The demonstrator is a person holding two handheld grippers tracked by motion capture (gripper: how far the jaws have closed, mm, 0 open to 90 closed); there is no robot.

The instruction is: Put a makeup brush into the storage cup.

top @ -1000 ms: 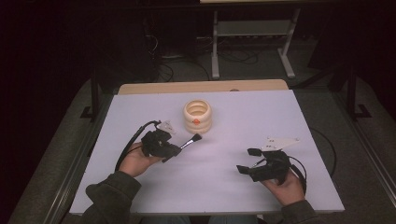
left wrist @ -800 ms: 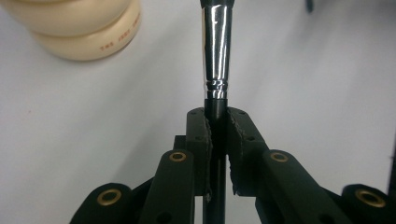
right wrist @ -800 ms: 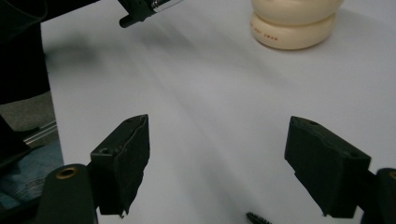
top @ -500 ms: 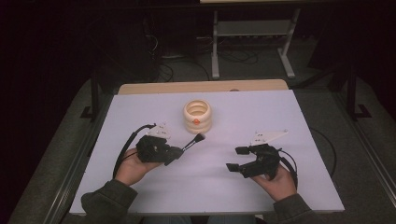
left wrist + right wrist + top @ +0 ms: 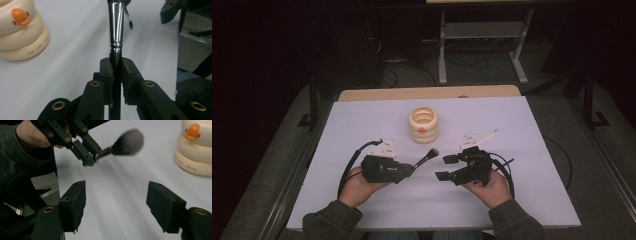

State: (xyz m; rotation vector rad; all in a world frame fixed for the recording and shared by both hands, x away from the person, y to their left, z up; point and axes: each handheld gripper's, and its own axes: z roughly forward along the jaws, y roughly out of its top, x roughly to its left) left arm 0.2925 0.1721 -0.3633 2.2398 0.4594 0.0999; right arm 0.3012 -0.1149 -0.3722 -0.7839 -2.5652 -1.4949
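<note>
1. The left gripper pinches the makeup brush by its black handle, its two pads pressed tight on either side just behind the shiny metal ferrule
2. The brush sticks straight out ahead of those fingers, its soft grey head held clear above the table and pointing toward the right gripper
3. The right gripper's jaws stand apart with nothing between them; they have just been closing somewhat, and the brush head hangs beyond and to the upper left of its fingertips
4. The cream ringed holder with an orange duck mark stands well beyond both sets of fingers
5. The brush looks light and stiff along the handle, with a smooth ferrule that could slip and bristles that would crush or splay under a squeeze
6. A second hold seems safest on the ferrule or on the handle just ahead of the left pads, never on the head
</note>
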